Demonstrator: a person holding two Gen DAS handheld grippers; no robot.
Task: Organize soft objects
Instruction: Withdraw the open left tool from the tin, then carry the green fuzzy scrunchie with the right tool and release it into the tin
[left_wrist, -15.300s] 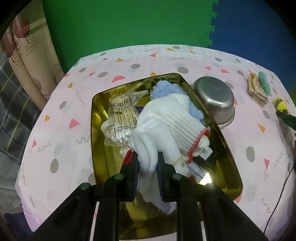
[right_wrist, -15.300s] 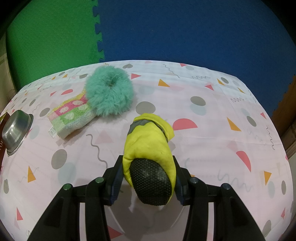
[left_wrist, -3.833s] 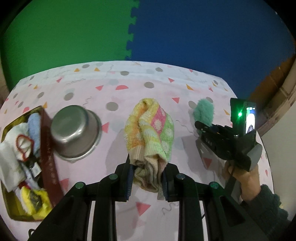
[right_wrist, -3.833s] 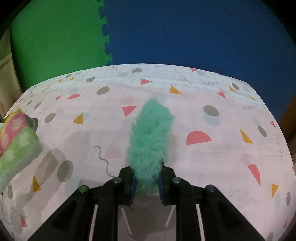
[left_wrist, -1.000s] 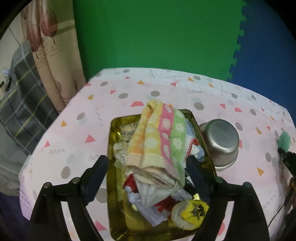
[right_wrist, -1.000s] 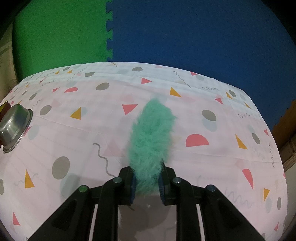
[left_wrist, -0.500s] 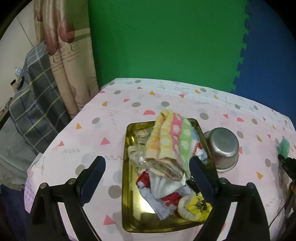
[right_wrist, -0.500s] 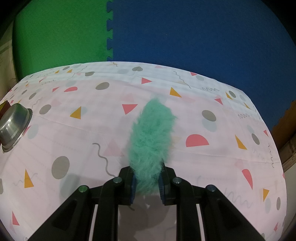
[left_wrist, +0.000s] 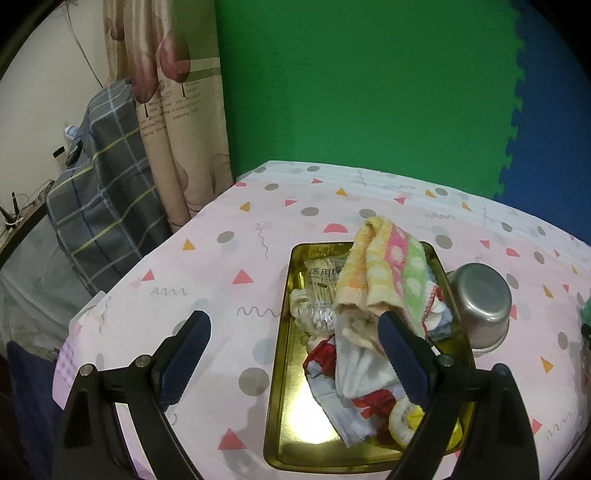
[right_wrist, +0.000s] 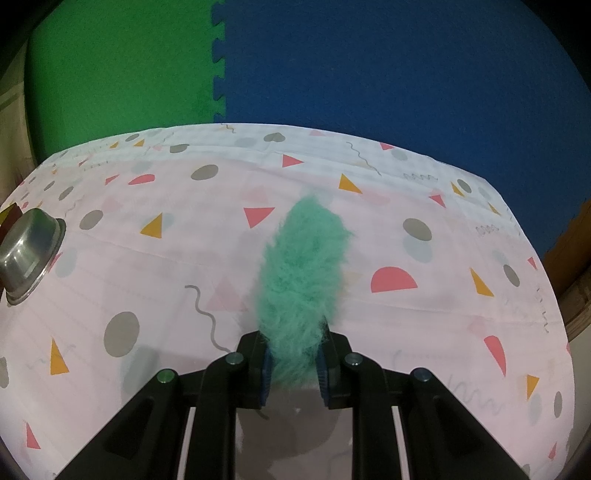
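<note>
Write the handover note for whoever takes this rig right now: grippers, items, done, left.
Left gripper: open, empty, jaws just widened, beside the gold metal tray.
Right gripper: shut on the fluffy teal scrunchie, above the pink patterned tablecloth.
Done: the striped pastel terry towel lies on top of the pile in the tray, over the white glove, the cotton swab pack and the yellow item.
Left: bring the scrunchie to the tray.
The steel bowl sits upside down beside the tray.

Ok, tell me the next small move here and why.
Probably carry the fluffy teal scrunchie, clamped in the right gripper, toward the gold tray. The striped towel already lies there, and the left gripper is open and empty.
</note>
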